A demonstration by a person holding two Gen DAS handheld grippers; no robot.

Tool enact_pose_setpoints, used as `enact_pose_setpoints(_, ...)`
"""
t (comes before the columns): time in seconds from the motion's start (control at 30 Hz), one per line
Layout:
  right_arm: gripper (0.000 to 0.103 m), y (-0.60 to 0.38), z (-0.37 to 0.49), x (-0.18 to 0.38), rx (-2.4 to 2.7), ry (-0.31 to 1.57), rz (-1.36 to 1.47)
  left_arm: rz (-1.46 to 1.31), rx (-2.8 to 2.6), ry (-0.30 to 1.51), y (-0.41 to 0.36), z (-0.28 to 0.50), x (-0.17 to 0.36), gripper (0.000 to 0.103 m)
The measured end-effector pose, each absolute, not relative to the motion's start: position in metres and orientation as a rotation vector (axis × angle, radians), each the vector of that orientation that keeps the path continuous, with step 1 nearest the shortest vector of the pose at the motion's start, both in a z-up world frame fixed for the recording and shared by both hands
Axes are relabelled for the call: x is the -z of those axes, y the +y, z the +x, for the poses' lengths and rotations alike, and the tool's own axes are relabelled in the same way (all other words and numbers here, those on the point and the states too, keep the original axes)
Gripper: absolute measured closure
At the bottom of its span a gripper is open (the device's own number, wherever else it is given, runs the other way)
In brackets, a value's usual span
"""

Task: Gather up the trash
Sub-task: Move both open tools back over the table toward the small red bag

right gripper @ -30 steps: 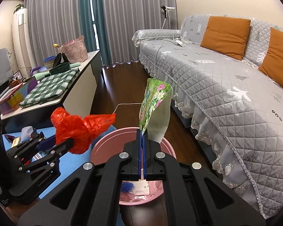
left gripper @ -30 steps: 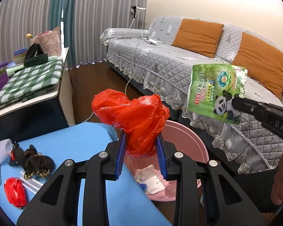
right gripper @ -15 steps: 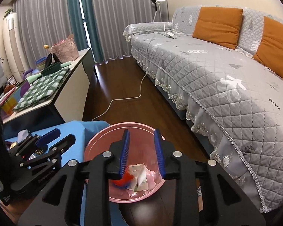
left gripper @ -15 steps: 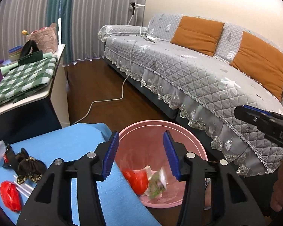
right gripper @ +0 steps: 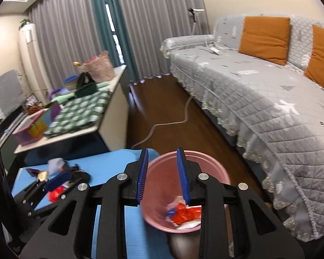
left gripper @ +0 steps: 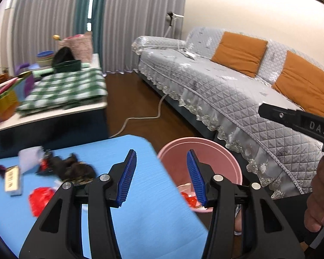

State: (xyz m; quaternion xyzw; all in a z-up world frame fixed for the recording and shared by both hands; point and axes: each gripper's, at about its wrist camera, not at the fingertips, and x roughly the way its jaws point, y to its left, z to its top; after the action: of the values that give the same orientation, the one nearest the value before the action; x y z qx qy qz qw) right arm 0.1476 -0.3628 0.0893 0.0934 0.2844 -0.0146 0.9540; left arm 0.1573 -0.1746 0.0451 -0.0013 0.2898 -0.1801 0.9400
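Now both claws, left claw [left gripper: 161, 178] and right claw [right gripper: 162, 176], gape empty near the bin [right gripper: 207, 161]; reaching for table [left gripper: 140, 194] scraps [left gripper: 41, 199], they may collide.

Both wrist views close above blue table [left gripper: 144, 211], angled downward – sharing pink bin [right gripper: 205, 161], sofa [right gripper: 259, 99]

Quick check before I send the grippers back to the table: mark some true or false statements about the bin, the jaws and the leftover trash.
1. The left gripper holds a red bag. False: its jaws are empty.
2. The round pink plastic bin contains crumpled red plastic. True.
3. The right gripper is open with nothing between its jaws. True.
4. The blue table mat is cleared of trash. False: a small red wrapper and other bits lie there.
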Motion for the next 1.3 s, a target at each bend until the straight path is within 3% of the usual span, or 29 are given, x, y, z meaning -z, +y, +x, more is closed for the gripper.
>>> enact_pose_setpoints(0.27, 0.075, -0.299, 0.144, -0.104, -0.088, 0.545, 0.188, -0.036, 0.254, 0.559, -0.103, 0.124, -0.059, 0.055)
enact_pose_setpoints(0.67, 0.075, -0.237, 0.155, -0.092, -0.164, 0.569, 0.152, -0.094, 0.036, 0.555, -0.004, 0.122, -0.032, 0.055)
enact_pose_setpoints(1.3, 0.075, -0.182, 0.211, -0.022, -0.215, 0.668, 0.179, -0.127, -0.138, 0.618, 0.05, 0.159, 0.024, 0.055)
